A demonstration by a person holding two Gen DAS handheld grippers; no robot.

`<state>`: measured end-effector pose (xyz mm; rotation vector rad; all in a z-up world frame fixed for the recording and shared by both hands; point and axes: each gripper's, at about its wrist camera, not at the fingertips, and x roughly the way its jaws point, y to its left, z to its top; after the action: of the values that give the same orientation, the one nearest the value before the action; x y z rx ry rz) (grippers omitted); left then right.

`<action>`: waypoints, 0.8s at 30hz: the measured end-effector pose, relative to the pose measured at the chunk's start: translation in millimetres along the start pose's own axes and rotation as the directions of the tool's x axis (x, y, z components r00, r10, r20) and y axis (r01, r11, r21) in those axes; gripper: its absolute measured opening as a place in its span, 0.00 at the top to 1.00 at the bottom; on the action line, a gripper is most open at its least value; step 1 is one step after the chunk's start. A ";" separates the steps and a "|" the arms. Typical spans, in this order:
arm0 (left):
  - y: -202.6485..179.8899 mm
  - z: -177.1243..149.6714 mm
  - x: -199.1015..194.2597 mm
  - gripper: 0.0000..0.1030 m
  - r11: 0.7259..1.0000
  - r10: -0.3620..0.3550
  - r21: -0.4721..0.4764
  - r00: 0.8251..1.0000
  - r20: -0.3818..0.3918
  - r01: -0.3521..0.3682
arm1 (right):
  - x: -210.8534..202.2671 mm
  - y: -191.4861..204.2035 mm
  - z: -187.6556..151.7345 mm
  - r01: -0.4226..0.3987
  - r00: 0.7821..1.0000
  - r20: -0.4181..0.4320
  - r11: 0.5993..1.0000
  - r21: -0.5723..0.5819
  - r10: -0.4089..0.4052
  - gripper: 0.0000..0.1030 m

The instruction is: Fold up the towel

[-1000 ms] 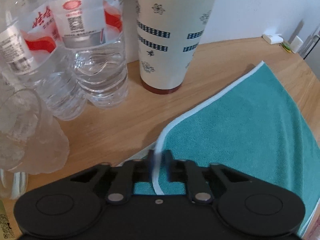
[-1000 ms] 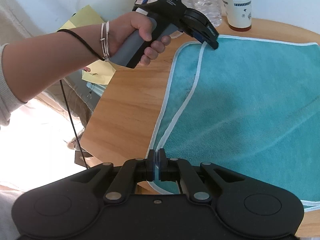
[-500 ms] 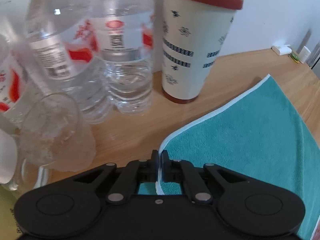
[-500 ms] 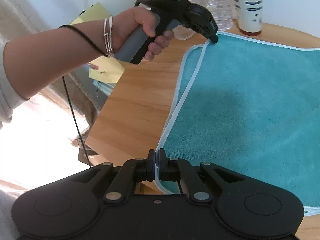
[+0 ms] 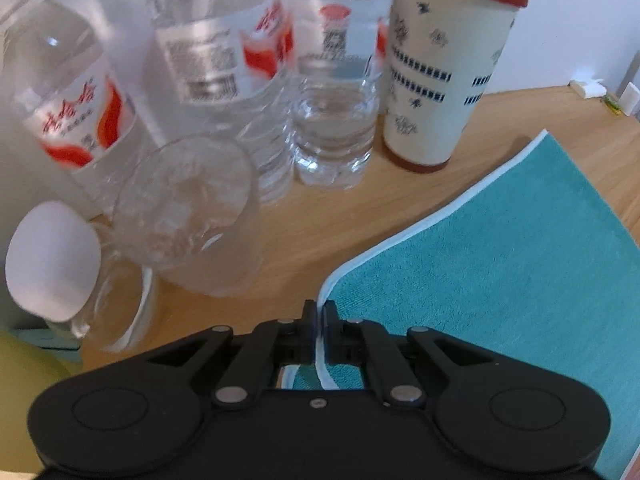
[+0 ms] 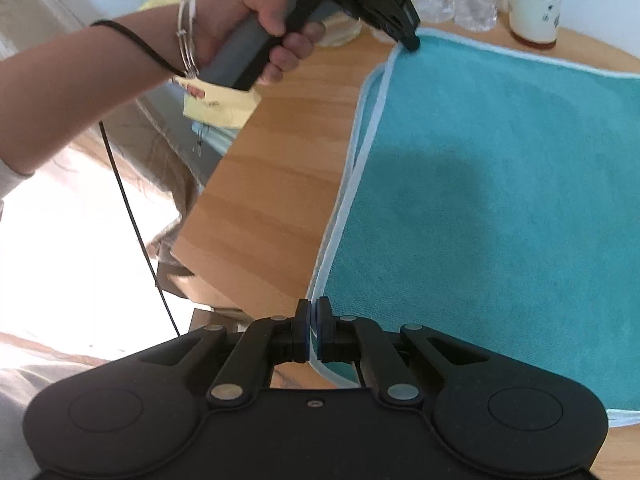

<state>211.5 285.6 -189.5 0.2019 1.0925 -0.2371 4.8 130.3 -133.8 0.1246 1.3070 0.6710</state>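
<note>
A teal towel (image 6: 500,208) with a pale hem lies flat on the wooden table (image 6: 272,184), folded double along its left side. My left gripper (image 5: 319,309) is shut on the towel's (image 5: 500,280) far-left corner hem. In the right wrist view that same left gripper (image 6: 412,42) pinches the far corner, gripped by a hand with bracelets. My right gripper (image 6: 313,307) is shut on the near-left corner hem, near the table's edge. The hem runs taut between the two grips.
Several clear water bottles (image 5: 332,92), an upturned plastic cup (image 5: 188,216) and a tall paper cup with a red lid (image 5: 444,68) stand close behind the far corner. Yellow papers (image 6: 216,104) lie off the table's left edge. A small white item (image 5: 588,87) sits far right.
My left gripper has carried the far corner leftward, toward the bottles and plastic cup. The top layer's hem has drawn closer over the lower one. My right gripper has stayed put.
</note>
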 end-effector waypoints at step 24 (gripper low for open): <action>13.8 -29.1 -2.4 0.97 1.000 -0.016 0.003 1.000 0.025 0.016 | 19.2 -24.1 -9.8 0.084 0.993 -0.087 0.996 -0.021 -0.086 0.74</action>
<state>189.6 307.1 -199.7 0.1920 1.0696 -0.2545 7.1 118.1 -163.7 0.0251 1.3824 0.6207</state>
